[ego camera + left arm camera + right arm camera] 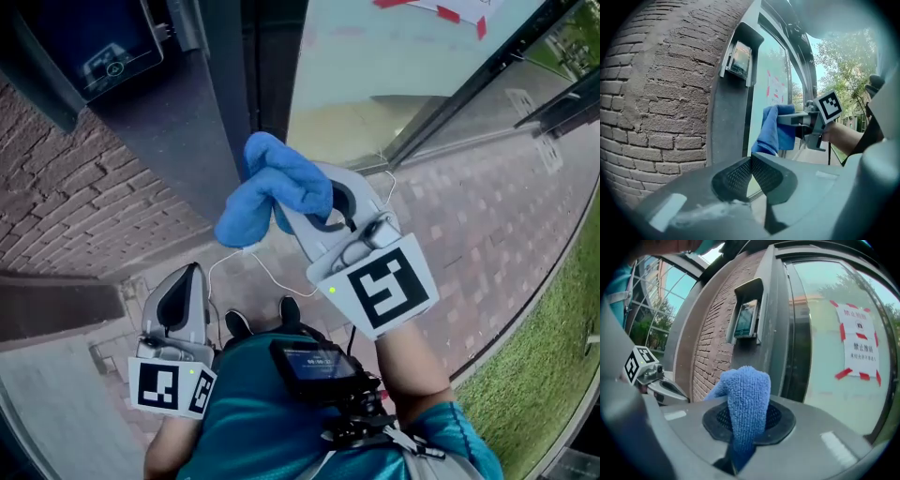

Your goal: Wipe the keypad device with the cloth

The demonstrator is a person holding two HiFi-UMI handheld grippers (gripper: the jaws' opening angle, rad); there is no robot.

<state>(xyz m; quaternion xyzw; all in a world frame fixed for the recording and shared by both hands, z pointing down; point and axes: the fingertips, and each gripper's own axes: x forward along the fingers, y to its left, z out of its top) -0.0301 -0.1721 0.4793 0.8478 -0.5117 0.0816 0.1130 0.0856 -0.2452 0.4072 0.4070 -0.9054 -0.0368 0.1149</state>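
Two grippers show in the head view. Your right gripper (302,208) is held high and clamped on the blue microfiber cloth (270,187), so a loose wad sticks out ahead as a wiping pad. Your left gripper (178,298) hangs low by your waist, out of the way. The keypad device (105,45) sits up on the grey panel (178,122), well apart from the cloth.

In the left gripper view, the jaws meet with nothing between them.

In the right gripper view, the cloth stands pinched between the jaws, pointing toward the device's hooded housing. The brick wall (710,348) borders it on the left and the glass door (825,348) on the right, and you have open air ahead.
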